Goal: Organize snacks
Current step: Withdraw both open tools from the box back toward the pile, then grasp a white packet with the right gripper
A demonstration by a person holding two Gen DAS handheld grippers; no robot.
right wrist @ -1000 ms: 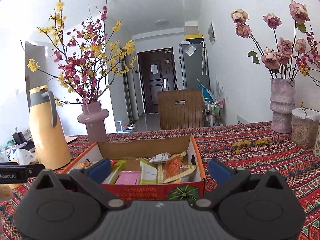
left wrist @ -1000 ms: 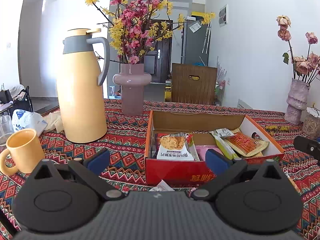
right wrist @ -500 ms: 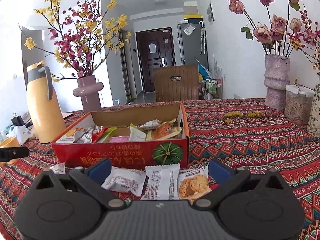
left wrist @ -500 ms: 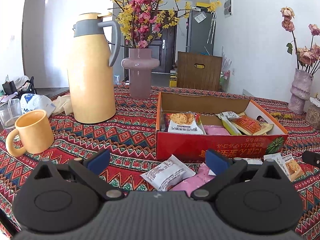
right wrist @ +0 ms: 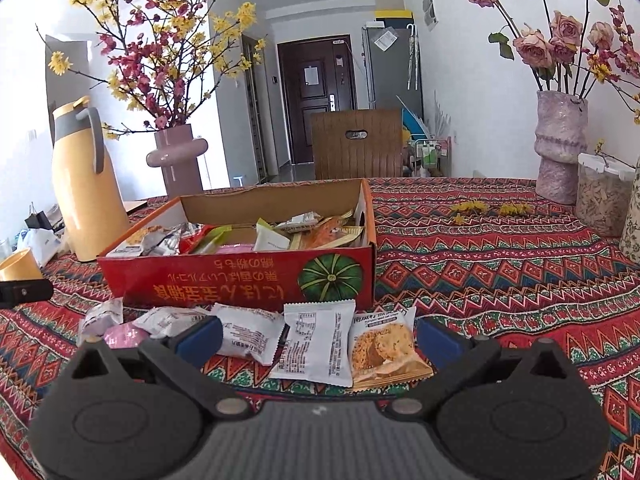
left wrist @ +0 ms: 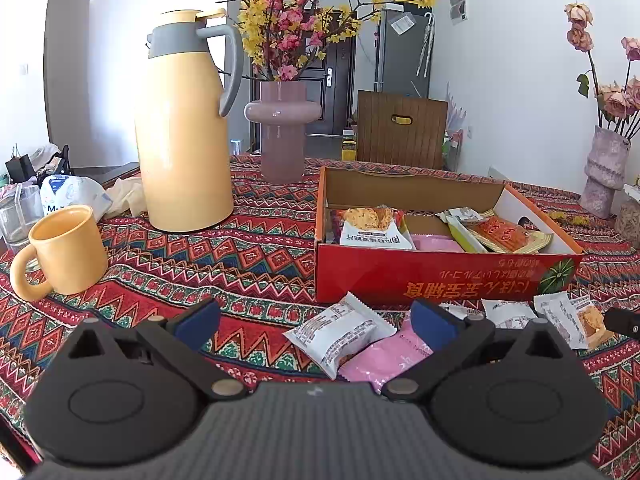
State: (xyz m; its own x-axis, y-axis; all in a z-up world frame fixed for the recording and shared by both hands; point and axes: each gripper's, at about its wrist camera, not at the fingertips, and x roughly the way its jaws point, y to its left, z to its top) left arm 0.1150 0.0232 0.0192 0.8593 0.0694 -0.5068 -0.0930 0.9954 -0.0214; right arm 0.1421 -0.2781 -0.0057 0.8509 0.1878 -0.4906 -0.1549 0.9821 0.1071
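Left wrist view: the left gripper (left wrist: 316,318) is hovering with its blue-padded fingers spread wide, gripping nothing, over a white foil snack packet (left wrist: 340,330) and a pink snack packet (left wrist: 384,354) lying on the patterned red tablecloth (left wrist: 248,256) in front of the open red cardboard box (left wrist: 440,276) holding more snacks. Right wrist view: the right gripper (right wrist: 318,336) is likewise gaping, empty, above a white printed packet (right wrist: 316,344) and a cracker-picture packet (right wrist: 384,348), just before the box.
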